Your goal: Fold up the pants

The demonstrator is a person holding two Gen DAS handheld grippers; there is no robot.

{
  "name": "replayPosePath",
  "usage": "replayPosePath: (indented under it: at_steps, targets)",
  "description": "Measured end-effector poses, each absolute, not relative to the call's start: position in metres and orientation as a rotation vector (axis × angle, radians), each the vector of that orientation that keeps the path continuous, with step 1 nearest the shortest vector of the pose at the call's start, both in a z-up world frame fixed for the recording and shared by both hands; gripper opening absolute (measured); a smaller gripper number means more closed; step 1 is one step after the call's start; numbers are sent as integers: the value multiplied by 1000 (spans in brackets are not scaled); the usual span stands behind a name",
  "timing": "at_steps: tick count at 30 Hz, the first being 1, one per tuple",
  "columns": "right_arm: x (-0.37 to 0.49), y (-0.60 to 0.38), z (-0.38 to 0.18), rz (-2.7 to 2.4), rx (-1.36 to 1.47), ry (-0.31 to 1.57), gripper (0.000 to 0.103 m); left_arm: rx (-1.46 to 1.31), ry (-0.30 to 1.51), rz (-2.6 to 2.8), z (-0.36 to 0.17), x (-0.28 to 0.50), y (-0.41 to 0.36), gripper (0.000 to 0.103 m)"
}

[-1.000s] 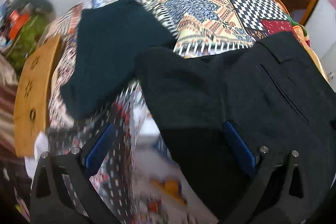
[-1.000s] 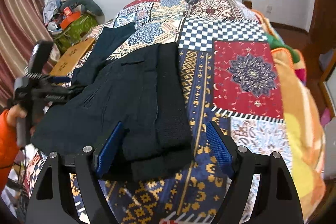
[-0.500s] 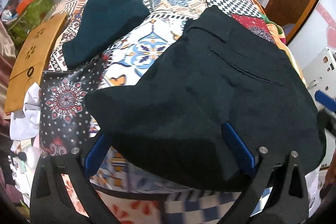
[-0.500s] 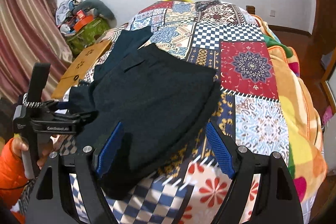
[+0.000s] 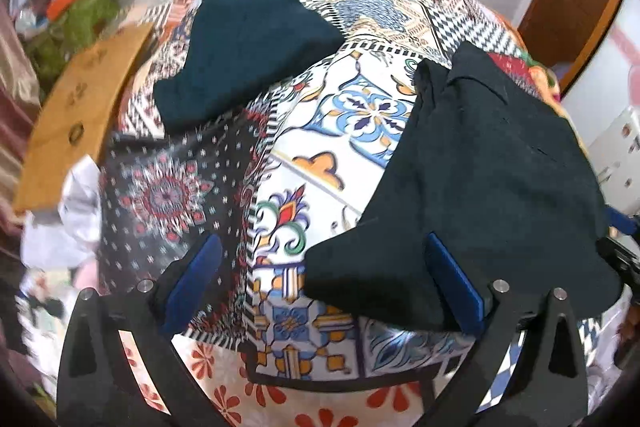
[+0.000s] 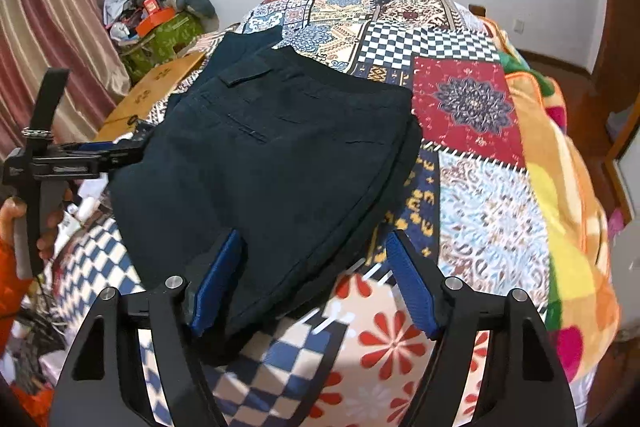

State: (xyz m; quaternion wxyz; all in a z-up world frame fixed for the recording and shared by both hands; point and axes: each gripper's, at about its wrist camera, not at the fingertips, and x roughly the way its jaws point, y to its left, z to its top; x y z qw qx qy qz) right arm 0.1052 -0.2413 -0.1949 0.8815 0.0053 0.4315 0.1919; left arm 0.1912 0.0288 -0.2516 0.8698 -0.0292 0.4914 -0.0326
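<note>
Two grippers, black pants [image 6: 280, 163], patchwork bedspread [image 6: 472, 107]

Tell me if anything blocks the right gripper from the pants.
Nothing visible does. The right gripper stands open with its jaws just closing, the near edge of the pants already between them on the patchwork quilt.

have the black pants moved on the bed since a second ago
Yes. The black pants slid toward the near edge of the patchwork bedspread: in the right wrist view their near end lay on navy-gold patches, now over the floral and checked ones.
</note>
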Motion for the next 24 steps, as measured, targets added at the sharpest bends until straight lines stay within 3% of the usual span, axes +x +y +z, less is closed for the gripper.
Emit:
replayPosePath:
  at_steps: [2,10,14,18,24]
  targets:
    - [111,-244,-197,392,-5,904,61,-79,1019,-59,-254,187,31,103]
    - [151,-261,-207,354,-41,926,60,-21,972,-33,-246,174,33,103]
    - [173,-266,-211,345,-39,942,54,53,968,75,-240,177,44,103]
    - [196,-260,-216,321,-129,924,54,23,1034,136,-249,184,73,92]
    - [239,-271,-206,298,-68,957,54,-9,940,53,-212,200,66,92]
